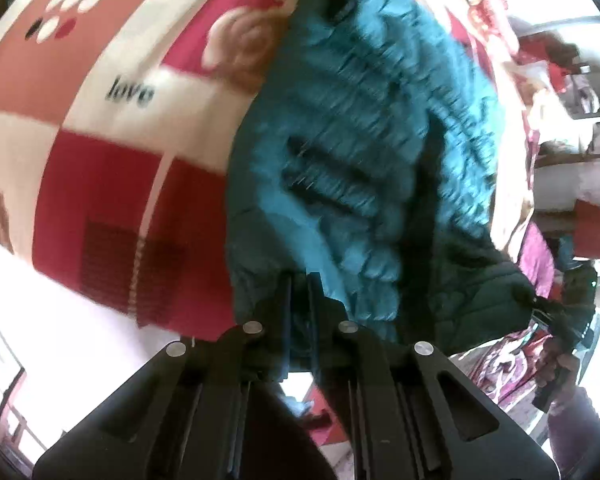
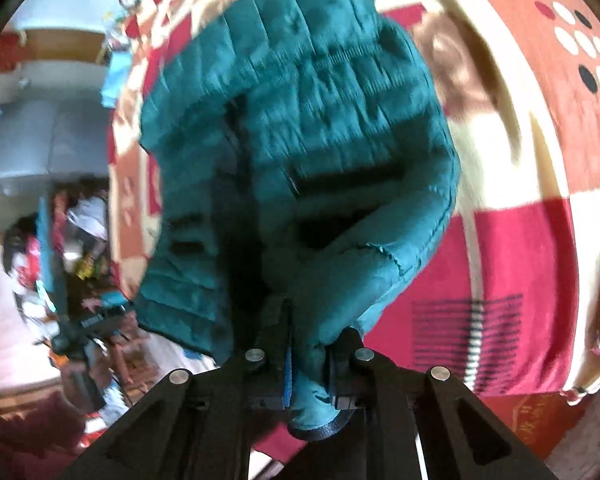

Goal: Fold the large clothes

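Both tools, jacket [image 1: 364, 128] over patterned blanket [image 1: 100, 168]

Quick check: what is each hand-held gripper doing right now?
Left hand-held gripper: closed on the teal puffer jacket.
Right hand-held gripper: closed on the same jacket.

There is one teal puffy jacket [image 1: 364, 152] and one big patterned blanket [image 1: 112, 128] under it. Two grippers show, the left gripper [image 1: 299, 280] and the right gripper [image 2: 308, 320].
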{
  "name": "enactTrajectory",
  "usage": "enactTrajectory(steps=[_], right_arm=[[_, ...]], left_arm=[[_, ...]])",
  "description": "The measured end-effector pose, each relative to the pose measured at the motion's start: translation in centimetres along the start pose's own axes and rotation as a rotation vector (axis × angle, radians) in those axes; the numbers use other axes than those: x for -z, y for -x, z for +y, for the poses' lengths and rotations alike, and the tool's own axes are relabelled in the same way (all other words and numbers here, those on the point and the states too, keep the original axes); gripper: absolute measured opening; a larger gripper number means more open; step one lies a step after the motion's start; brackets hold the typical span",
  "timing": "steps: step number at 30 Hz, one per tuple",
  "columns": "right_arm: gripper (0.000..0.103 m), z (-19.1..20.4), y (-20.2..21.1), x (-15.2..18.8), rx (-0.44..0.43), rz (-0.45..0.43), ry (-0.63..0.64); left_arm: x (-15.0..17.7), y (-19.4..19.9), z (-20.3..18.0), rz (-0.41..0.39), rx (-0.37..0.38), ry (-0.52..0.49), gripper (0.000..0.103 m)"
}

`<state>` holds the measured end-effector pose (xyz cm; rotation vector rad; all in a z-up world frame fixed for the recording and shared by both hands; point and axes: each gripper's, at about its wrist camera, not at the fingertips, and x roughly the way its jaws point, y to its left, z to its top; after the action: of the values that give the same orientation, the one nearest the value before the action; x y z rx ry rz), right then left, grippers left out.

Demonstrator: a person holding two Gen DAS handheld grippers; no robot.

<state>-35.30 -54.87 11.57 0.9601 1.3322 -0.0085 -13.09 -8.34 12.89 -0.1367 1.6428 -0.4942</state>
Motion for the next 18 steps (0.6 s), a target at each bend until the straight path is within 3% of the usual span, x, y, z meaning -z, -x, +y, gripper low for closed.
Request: enactTrajectory(steps=[10, 15, 18], right_arm=[[0.011, 2.2, 3.0, -6.3, -0.092, -0.174, -0.030], [0.011, 4.1, 3.2, -11.1, -0.080, -0.226, -0.024], [0.011, 4.9, 2.6, -14.6, -0.023, -0.243, -0.015]], left_arm=[[-7.2, 3.9, -4.0, -0.168, 0.021, -0.013, 0.003], [-12.8, 4.9, -6.7, -0.256, -0.030, -0.058, 0.003], [-16.0, 5.0, -7.1, -0.277, 0.011, -0.027, 0.003]])
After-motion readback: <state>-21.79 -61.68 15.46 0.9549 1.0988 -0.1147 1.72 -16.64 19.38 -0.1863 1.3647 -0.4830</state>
